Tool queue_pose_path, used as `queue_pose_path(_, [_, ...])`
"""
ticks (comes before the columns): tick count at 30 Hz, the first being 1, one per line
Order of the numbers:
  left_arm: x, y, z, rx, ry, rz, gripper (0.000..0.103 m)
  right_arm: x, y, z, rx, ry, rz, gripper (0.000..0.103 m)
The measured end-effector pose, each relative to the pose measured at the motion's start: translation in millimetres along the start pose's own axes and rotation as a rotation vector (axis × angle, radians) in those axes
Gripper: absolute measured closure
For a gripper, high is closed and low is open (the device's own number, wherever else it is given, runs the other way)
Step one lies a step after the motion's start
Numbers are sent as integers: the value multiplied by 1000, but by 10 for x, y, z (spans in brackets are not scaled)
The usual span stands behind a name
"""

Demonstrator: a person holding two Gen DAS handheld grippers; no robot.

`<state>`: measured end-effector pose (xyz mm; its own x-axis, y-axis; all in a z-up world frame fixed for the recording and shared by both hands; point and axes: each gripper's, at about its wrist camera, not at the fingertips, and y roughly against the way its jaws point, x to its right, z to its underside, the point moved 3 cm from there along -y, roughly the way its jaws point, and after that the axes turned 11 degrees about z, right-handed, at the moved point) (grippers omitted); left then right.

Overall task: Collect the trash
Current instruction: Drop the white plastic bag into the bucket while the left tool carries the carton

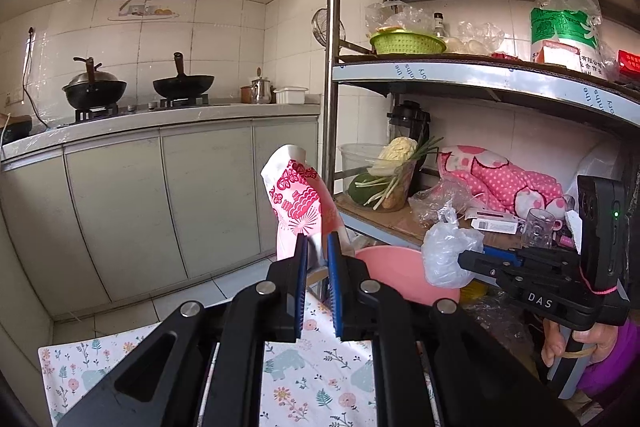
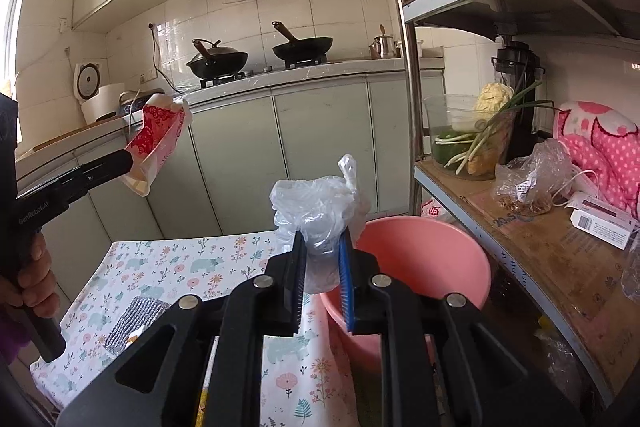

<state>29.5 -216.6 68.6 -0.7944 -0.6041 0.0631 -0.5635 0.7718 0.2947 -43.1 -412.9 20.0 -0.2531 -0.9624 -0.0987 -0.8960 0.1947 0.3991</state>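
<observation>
My own fingers hide the pink bucket's near rim. My left gripper is clamped on a red-patterned paper bag, my right gripper on a crumpled clear plastic bag, both raised beside the bucket over the floral-clothed table.

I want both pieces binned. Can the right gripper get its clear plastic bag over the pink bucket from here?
Probably yes. The right gripper, shut on the clear plastic bag, sits just short of the pink bucket, whose open mouth has nothing across it.

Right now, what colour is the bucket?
Pink bucket; the right wrist view shows it best.
</observation>
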Motion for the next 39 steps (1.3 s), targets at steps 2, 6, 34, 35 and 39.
queue_pose_path(2, [55, -129, -4, -11, -9, 20, 94, 64, -59, 14, -10, -12, 10, 87])
queue_pose_path(6, [136, -385, 21, -38, -20, 53, 94, 180, -168, 64, -26, -38, 30, 87])
queue_pose_path(34, [240, -1755, 548, -287, 59, 187, 102, 583, -1088, 623, -198, -143, 119, 87])
queue_pose_path(35, [223, -1734, 555, -296, 69, 196, 100, 583, -1086, 612, -193, -140, 122, 87])
queue_pose_path(39, [122, -1631, 585, -349, 133, 257, 79, 558, -1151, 603, -239, -121, 111, 87])
